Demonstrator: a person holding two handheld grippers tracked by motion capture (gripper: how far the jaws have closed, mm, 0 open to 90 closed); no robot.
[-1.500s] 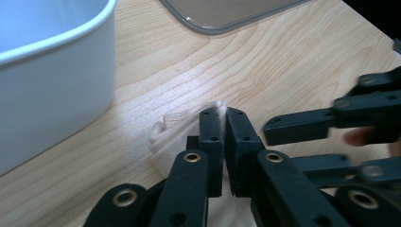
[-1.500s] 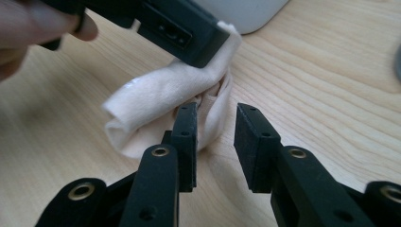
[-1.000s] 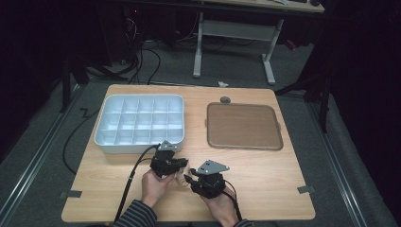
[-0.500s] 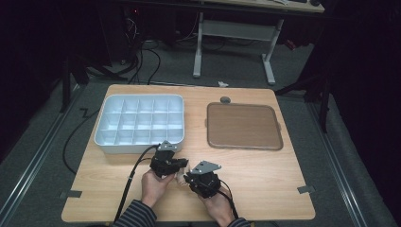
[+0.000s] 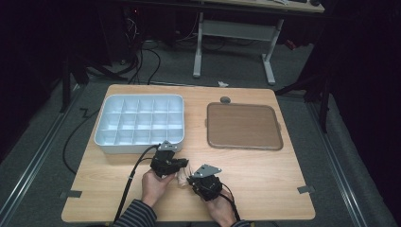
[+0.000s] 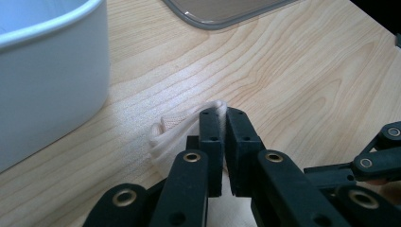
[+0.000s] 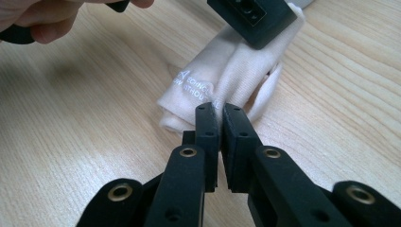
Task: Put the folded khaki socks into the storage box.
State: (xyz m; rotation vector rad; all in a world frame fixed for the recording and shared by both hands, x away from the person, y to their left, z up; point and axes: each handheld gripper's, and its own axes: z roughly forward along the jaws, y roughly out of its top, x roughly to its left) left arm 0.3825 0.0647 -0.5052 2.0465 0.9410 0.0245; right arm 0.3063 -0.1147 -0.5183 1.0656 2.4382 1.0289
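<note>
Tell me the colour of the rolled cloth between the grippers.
Cream cloth with white lettering, clearest in the right gripper view.

Wooden table [image 5: 265, 175]: white compartment tray [image 5: 140, 124], brown flat tray [image 5: 243, 126], folded cream cloth [image 7: 222, 85].

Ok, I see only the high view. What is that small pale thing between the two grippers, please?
Observer: A rolled cream cloth with white printed letters, lying on the wooden table.
Operator: Has the right gripper taken it already?
Observer: The right gripper has its jaws almost together at the near edge of the cloth, and they have just been closing. I cannot tell whether fabric is caught between them.
</note>
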